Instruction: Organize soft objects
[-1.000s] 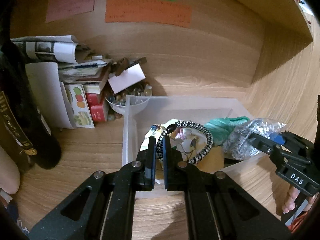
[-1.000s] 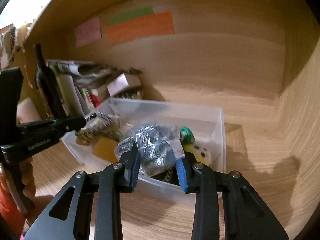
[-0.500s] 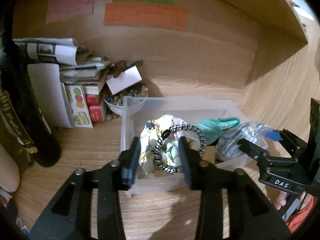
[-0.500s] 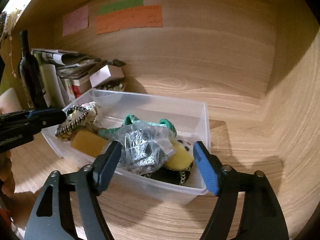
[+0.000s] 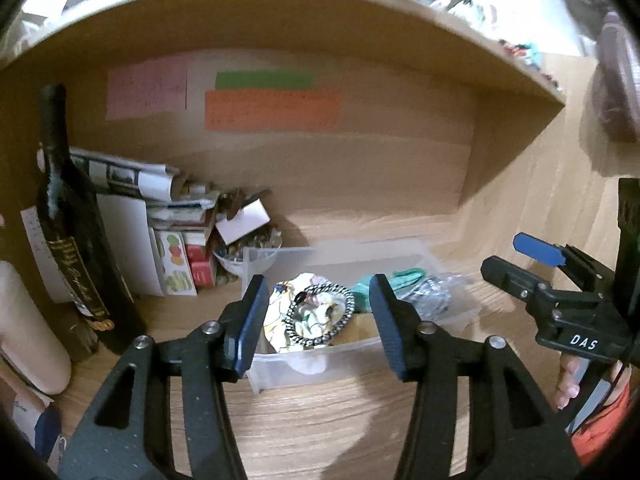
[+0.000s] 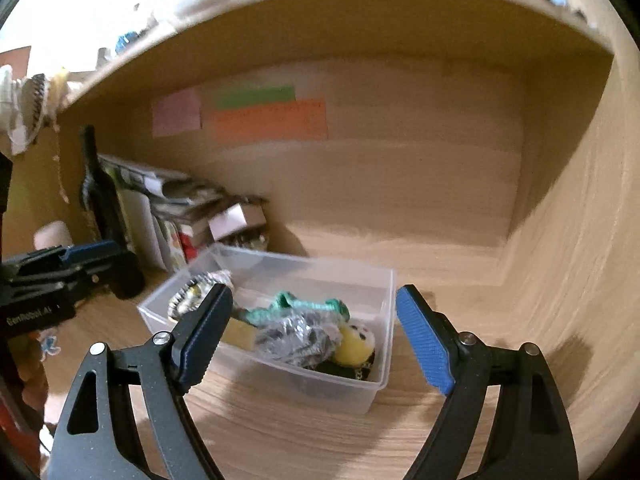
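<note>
Left hand-held gripper (image 5: 318, 328) wide, empty, before bin (image 5: 320, 356); right hand-held gripper (image 6: 314, 334) likewise.

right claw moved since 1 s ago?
Yes. The right claw has opened and backed away from the clear bin, leaving the crinkly plastic bag inside it.

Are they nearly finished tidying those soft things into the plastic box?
Seemingly close. The clear box already holds the braided band, teal item, crinkly bag and yellow plush. Left gripper and right gripper are open, holding nothing. No loose soft items show outside.
</note>
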Demonstrator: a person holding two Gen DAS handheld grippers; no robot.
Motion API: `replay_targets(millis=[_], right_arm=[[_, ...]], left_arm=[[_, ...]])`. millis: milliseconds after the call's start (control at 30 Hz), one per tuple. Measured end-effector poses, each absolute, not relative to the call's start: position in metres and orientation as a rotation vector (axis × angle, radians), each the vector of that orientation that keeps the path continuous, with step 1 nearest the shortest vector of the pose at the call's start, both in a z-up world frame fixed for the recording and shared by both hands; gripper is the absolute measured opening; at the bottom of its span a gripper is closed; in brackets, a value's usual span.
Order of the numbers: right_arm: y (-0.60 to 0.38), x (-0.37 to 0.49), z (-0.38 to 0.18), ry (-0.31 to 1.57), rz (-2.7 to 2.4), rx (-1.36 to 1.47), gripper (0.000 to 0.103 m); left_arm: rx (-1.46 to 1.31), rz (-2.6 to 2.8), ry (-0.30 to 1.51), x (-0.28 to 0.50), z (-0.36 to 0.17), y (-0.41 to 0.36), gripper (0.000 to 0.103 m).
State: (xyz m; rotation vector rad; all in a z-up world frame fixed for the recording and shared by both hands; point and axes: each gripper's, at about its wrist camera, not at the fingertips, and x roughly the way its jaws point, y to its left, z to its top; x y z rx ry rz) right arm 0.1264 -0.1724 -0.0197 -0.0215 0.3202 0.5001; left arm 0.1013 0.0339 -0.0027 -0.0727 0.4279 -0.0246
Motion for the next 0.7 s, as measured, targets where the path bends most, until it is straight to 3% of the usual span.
replay_targets(millis=[67, 200, 300, 433, 700], right_arm=[[-0.176, 0.117, -0.013, 0.29, 0.508, -0.015, 0.085], [-0.18, 0.102, -0.004, 0.232, 0.519, 0.006, 0.092], [-0.183, 0.093, 0.0, 0.203, 0.519, 0.019, 0.103], [-0.186, 0.081, 0.006, 0.181, 0.523, 0.03, 0.103], [-0.186, 0.067, 0.008, 0.168, 0.526, 0.03, 0.103]], left_arm=[[-0.065, -0.025, 0.409, 0.094, 0.001, 0.031, 0.054], [-0.066, -0.019, 0.36, 0.076, 0.009, 0.028, 0.069], [-0.065, -0.012, 0.331, 0.067, 0.012, 0.027, 0.078], [-0.064, 0.001, 0.289, 0.051, 0.018, 0.026, 0.097], [-0.05, 0.002, 0.255, 0.035, 0.024, 0.021, 0.103]])
